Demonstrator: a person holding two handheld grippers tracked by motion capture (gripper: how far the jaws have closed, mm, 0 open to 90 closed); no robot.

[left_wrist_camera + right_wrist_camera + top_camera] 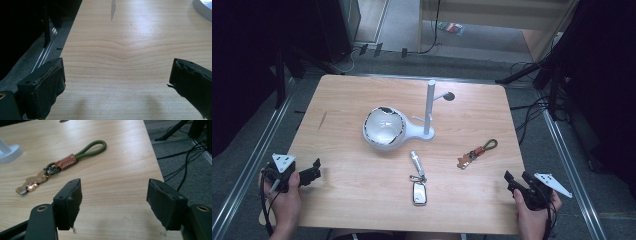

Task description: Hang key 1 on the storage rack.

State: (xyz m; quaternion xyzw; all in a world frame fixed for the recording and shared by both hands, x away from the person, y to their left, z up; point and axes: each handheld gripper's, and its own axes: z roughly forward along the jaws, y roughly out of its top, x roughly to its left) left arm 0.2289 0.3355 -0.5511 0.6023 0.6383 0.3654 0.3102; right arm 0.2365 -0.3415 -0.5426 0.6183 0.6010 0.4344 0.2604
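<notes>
A white stand [429, 107] with a bowl-shaped base [383, 128] and short pegs rises near the table's middle. A keyring with a green cord loop and brown leather tab [478, 152] [65, 163] lies right of it. A silver car key with a small metal cylinder [417, 178] lies at the front centre. My left gripper [312, 174] [117, 82] hovers open over bare wood at the front left. My right gripper [513, 181] [115, 200] stands open at the front right, with the green keyring ahead of its jaws and to their left.
The wooden table [342, 195] has its right edge close beside my right gripper. Cables [185, 157] and stand legs lie on the grey floor beyond that edge. A metal rail [45, 55] runs along the floor left of the table.
</notes>
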